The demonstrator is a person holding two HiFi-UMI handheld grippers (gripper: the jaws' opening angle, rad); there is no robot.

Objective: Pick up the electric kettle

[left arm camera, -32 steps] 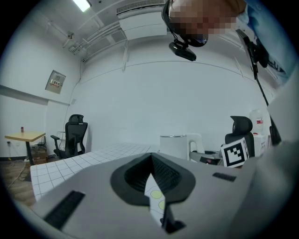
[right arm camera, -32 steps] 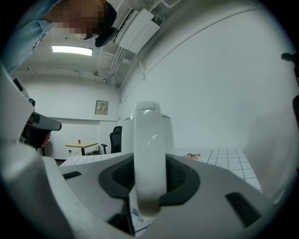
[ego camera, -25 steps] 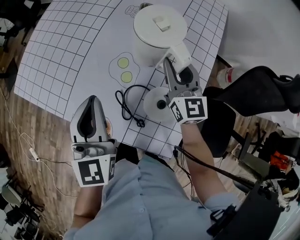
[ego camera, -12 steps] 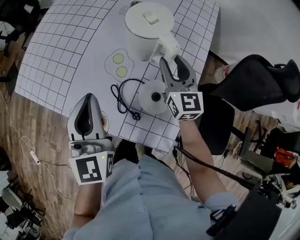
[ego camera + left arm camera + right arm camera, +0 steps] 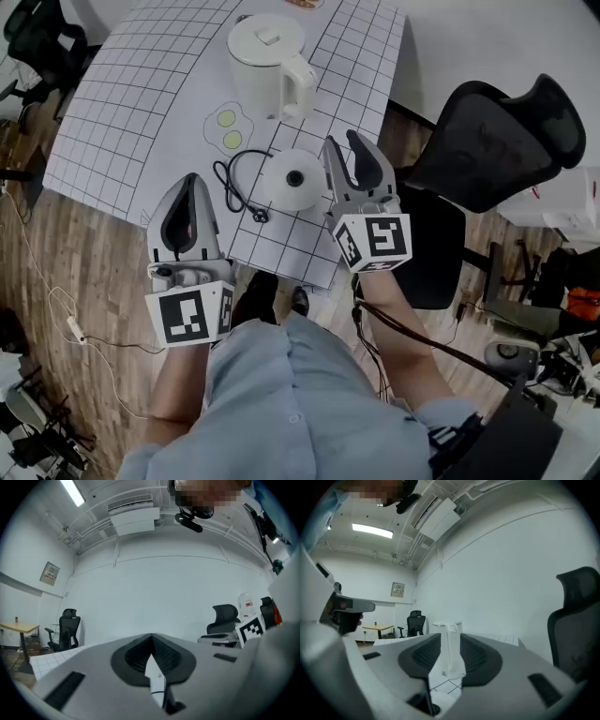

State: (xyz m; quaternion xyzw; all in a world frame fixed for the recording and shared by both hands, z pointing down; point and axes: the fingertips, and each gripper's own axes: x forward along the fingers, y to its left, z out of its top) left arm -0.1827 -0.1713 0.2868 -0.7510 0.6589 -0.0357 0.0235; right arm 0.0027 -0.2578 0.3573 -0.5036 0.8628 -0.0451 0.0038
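White plastic electric kettle (image 5: pixel 265 61) stands upright on the gridded counter (image 5: pixel 112 122), ahead & a bit left of your right gripper (image 5: pixel 341 148), well apart, handle (image 5: pixel 302 82) facing it; jaws spread, just been closing, nothing btwn them; left gripper (image 5: pixel 190 183) pressed together, empty, farther off; right is nearer.

Pale blue shirt (image 5: pixel 281 403), grey left gripper (image 5: pixel 190 180) and right gripper (image 5: pixel 341 141), black-and-white marker cubes (image 5: pixel 377 242), black cable (image 5: pixel 403 323)
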